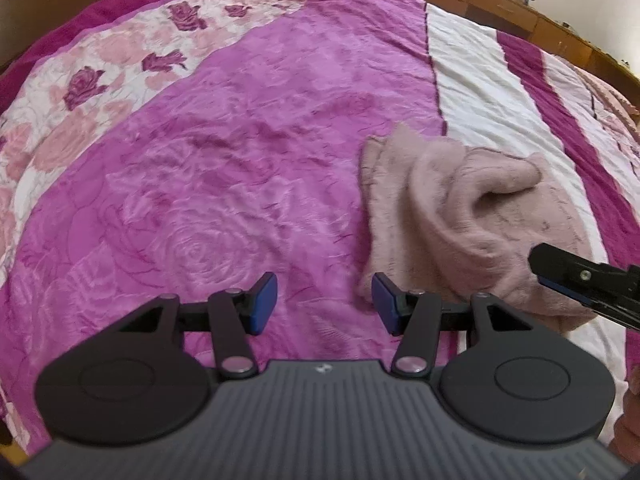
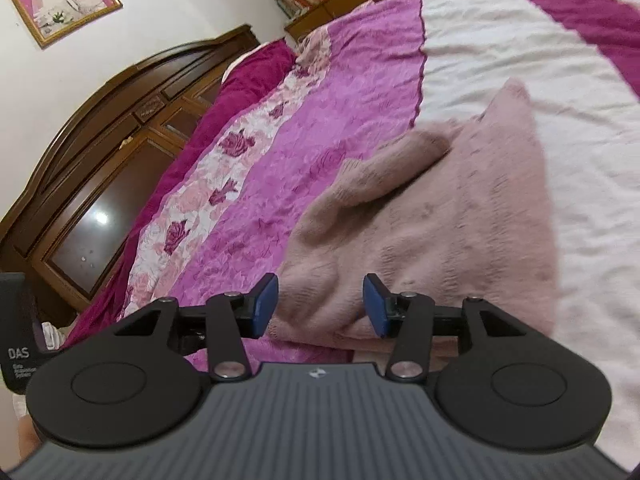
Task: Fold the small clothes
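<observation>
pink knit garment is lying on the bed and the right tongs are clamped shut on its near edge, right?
Not quite. The pink knit garment does lie on the bed, but the right tongs are open, not clamped. The right wrist view shows their blue pads apart, with the garment's near edge in the gap and unpinched.

Home bedroom: quilted bed [image 1: 240, 140], headboard [image 2: 100, 128]

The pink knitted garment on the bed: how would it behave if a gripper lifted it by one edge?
The pink knitted garment would probably droop limply, since it already lies in soft rumpled folds. Its fuzzy knit looks grippy, unlikely to slip from the pads.
</observation>
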